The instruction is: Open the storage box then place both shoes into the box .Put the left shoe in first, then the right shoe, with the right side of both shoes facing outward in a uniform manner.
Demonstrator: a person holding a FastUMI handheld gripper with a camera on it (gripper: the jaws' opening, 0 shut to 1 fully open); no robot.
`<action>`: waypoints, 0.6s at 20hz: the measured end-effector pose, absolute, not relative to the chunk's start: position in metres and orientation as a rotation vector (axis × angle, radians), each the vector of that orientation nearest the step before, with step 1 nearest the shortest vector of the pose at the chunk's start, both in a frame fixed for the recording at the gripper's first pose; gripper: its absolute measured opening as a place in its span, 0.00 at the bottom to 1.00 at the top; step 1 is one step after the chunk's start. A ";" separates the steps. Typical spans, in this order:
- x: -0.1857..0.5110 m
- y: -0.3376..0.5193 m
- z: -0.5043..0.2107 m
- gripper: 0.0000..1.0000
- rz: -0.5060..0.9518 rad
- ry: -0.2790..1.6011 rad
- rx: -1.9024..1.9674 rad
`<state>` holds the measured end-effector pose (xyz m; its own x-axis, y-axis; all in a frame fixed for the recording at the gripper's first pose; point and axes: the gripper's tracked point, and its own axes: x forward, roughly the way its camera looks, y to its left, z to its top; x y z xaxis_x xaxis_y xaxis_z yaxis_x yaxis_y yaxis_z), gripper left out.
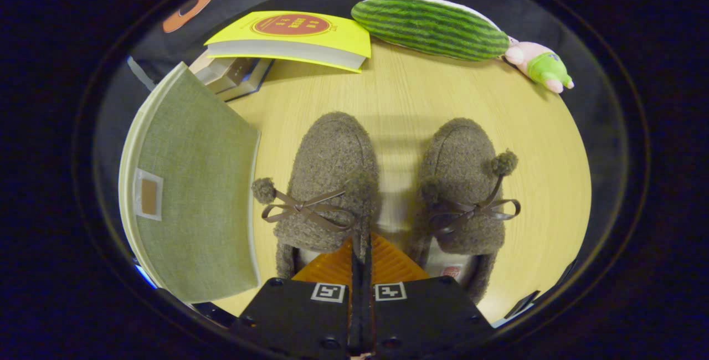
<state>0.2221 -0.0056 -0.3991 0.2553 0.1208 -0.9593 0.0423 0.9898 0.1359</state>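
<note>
Pale wood tabletop (421, 99), lit warm, dark cloth wall behind; storage box (194, 188) at the left, olive-grey fabric face with a small label window, lid closed as far as can be told, standing just beside the left shoe; behind the box, a stack of books (238, 75) partly hidden, and a yellow book (293, 39) lying flat across them.

Left shoe (327, 177) and right shoe (462, 183) side by side in the middle, toes pointing away, brown fuzzy slippers with thin ribbon bows and pom-poms; a narrow gap of table between them.

Gripper (361, 249) low and centred; fingers drawn together, and a thin edge of the left shoe's inner collar appears pinched between them; contact on both sides looks likely but is partly hidden.

Far edge, right of the yellow book: watermelon-striped cushion (429, 25) lying lengthwise; just beside its right end, a small pink plush toy (540, 65) in a green outfit.
</note>
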 end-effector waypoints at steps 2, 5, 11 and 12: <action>0.220 -0.006 -0.385 0.06 0.052 1.310 0.185; 0.224 -0.005 -0.354 0.06 0.082 1.257 0.184; 0.227 0.029 -0.273 0.06 0.140 1.135 0.286; 0.227 0.040 -0.260 0.06 0.156 1.120 0.302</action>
